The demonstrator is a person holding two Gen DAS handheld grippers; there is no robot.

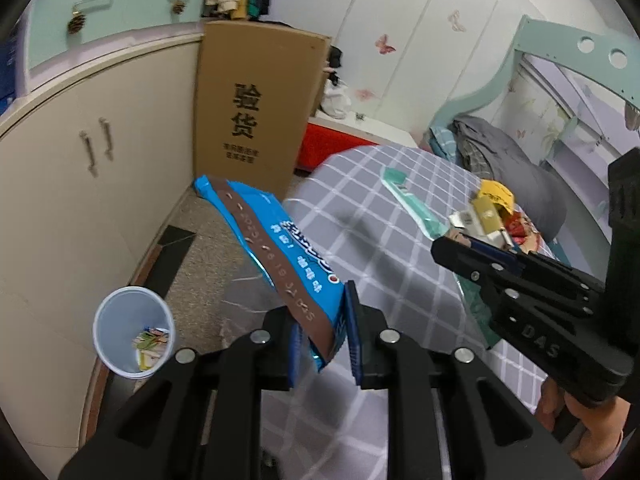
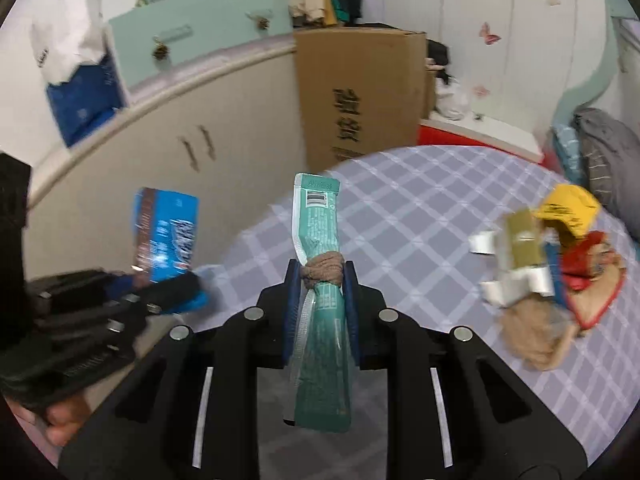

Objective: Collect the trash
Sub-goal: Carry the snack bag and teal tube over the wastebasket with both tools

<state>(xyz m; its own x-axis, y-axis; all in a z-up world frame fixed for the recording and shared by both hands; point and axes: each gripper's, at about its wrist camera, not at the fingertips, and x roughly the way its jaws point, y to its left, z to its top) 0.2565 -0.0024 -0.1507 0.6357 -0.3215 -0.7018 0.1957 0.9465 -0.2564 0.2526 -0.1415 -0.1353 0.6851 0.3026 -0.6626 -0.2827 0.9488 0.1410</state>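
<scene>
My left gripper [image 1: 326, 334] is shut on a blue and brown snack wrapper [image 1: 272, 240], held over the floor beside the bed's edge. A white trash bin [image 1: 134, 330] with some litter stands on the floor to the lower left of it. My right gripper [image 2: 320, 280] is shut on a teal wrapper [image 2: 318, 240] tied with a beige band, above the checked bedsheet [image 2: 420, 220]. The right gripper also shows in the left wrist view [image 1: 476, 248], and the teal wrapper [image 1: 408, 200] too. A pile of yellow, red, white and tan trash [image 2: 548, 256] lies on the bed.
A tall cardboard box [image 1: 256, 108] stands on the floor against the cream cabinet [image 1: 80, 184]. A red box [image 1: 332, 146] sits behind the bed. Grey bedding [image 1: 508, 160] is heaped at the bed's far end. The left gripper with the blue wrapper [image 2: 166, 236] shows at left in the right wrist view.
</scene>
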